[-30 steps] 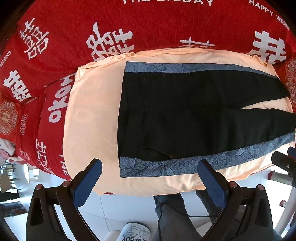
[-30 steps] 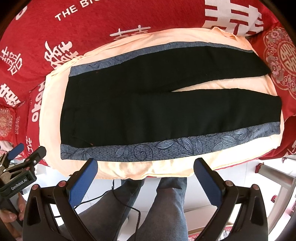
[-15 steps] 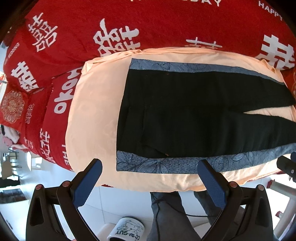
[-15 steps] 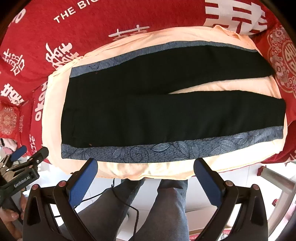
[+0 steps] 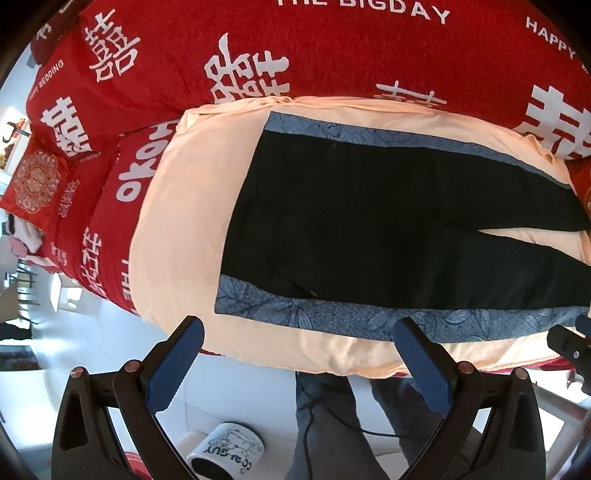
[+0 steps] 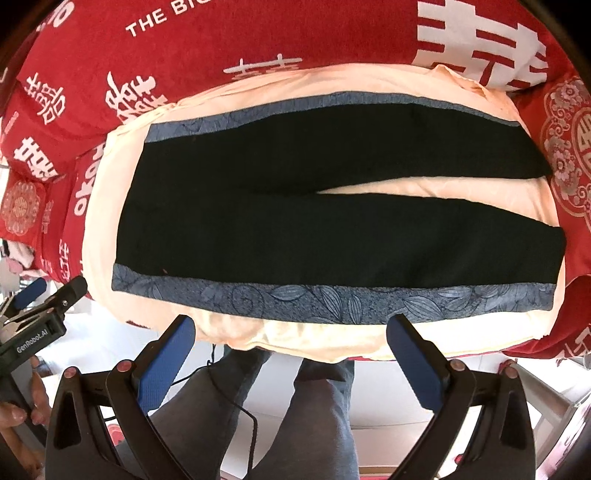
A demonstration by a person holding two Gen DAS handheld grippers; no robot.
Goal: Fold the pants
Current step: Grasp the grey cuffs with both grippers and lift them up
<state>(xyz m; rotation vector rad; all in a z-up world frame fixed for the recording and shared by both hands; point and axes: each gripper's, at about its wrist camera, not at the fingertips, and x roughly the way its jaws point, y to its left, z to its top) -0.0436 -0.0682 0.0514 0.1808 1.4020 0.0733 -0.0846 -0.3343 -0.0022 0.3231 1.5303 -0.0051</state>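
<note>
Black pants (image 5: 388,229) (image 6: 295,229) with blue leaf-patterned side stripes lie flat on a peach cushion (image 5: 184,221) (image 6: 369,339), waistband to the left and both legs running right with a narrow gap between them. My left gripper (image 5: 299,347) hovers open just off the cushion's near edge, below the waist end of the near stripe. Below the near leg's stripe my right gripper (image 6: 291,343) is also open and holds nothing. The left gripper also shows at the left edge of the right wrist view, held in a hand (image 6: 22,406).
The cushion rests on a red bedspread (image 5: 295,48) (image 6: 258,33) with white characters and lettering. A person's legs in grey trousers (image 6: 295,417) stand against the bed's near side. A white printed mug (image 5: 229,454) sits on the pale floor below the left gripper.
Both grippers have moved slightly closer to the cushion's near edge. The left wrist view has swung left, showing more bedspread there. The pants have not moved.
</note>
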